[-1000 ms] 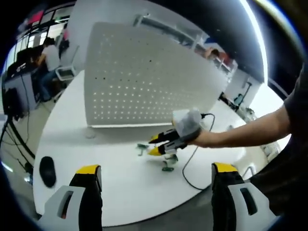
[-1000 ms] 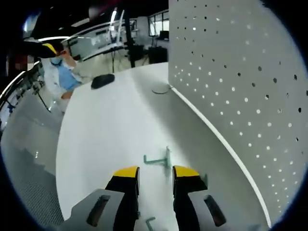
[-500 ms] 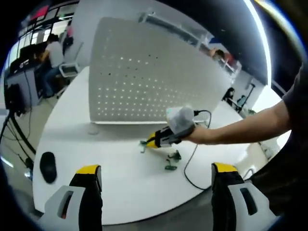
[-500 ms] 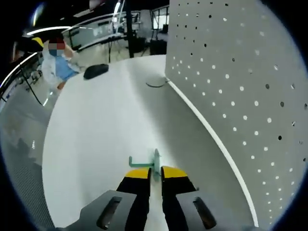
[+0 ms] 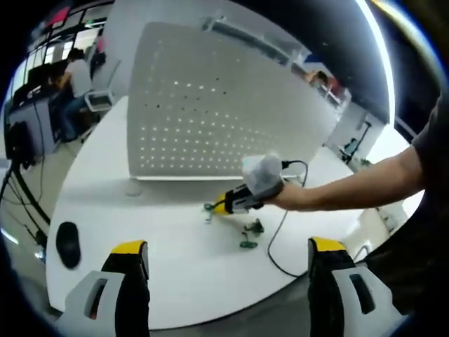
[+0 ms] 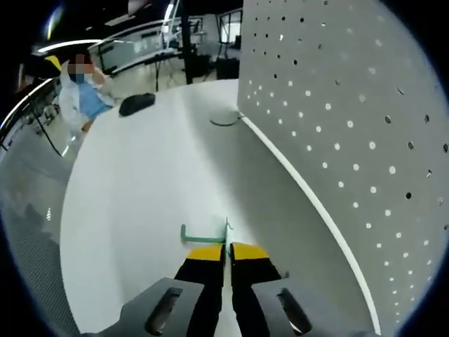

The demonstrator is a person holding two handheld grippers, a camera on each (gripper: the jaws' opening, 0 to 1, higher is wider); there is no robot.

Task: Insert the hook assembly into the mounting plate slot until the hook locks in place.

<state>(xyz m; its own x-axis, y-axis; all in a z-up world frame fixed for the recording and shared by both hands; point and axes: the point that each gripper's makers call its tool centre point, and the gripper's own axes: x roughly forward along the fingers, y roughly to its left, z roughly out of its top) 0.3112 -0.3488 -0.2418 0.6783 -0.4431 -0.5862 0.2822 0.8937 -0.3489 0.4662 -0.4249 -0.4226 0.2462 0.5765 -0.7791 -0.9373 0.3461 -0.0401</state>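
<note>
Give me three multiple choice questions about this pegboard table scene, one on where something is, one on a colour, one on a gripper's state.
1. Where is the black mouse?
A. On the white table
B. Hung on the pegboard
C. In a gripper

2. What colour is the hook?
A. Red
B. Green
C. Black

3. How are the right gripper's jaws?
A. Wide open
B. Shut on the hook
C. Shut on a cable

Answers: 1 A, it lies near the table's edge. 2 B, pale green bar. 3 B, yellow tips pinch its plate.

Matt white perforated panel, smooth white tabletop, green plastic-looking hook, yellow gripper tips
</note>
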